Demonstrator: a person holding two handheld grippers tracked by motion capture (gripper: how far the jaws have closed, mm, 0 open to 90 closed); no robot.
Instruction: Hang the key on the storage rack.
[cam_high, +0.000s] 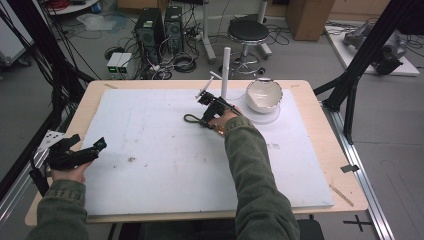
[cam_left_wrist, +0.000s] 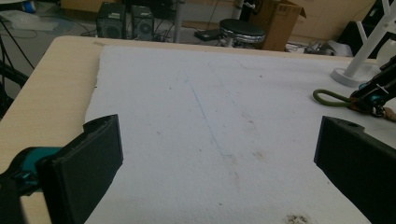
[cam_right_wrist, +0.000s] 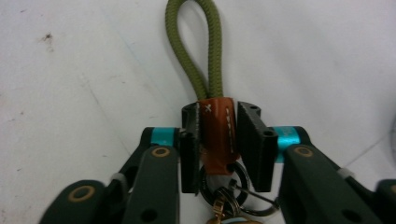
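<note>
White foam mat (cam_high: 165, 165); right tool (cam_right_wrist: 217, 140) clamps keychain strap (cam_right_wrist: 215, 126); left tool (cam_left_wrist: 215, 158) agape.

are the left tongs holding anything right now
No, in the left gripper view the left tongs stand wide open over the bare white foam mat, with nothing between the jaws.

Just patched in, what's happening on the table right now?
The right tongs are clamped on the brown leather sleeve of a keychain; its olive cord loop lies on the white foam mat, near the white stand and bowl. The left tongs wait open and empty at the mat's left edge.
</note>
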